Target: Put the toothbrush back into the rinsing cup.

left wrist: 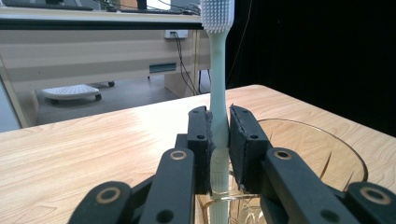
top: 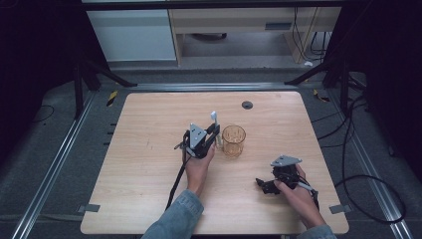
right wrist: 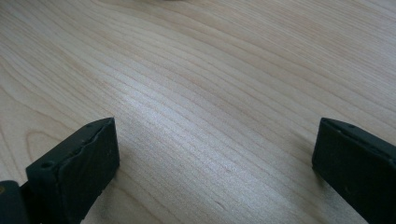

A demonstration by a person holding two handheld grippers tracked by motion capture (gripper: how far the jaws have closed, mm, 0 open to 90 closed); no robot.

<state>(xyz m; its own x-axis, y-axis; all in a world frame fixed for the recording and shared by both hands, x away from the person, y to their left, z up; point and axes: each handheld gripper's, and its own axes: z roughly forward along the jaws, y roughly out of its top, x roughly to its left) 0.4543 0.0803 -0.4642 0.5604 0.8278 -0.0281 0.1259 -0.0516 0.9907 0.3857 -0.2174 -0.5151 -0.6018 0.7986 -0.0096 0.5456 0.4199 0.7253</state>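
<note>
Left tool (left wrist: 218, 140): you grip a toothbrush (left wrist: 217, 74) upright, mid-frame, beside the glass (top: 233, 140).
Right tool (right wrist: 215, 154): your jaws gape wide, lower right, over bare counter (right wrist: 210, 70).

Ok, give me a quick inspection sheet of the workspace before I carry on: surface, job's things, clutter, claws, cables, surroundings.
Surface: light wooden table, with a dark round grommet near its far edge.
Job's things: pale green toothbrush, upright, head up; amber glass cup standing right beside it.
Clutter: nothing seen.
Claws: left claw shut on the toothbrush handle, by the cup's rim; right claw open, held low over bare wood.
Cables: black cable trails from the left claw to the near edge; more loop on the floor at the right.
Surroundings: grey floor, metal rails, pale cabinets beyond.
</note>
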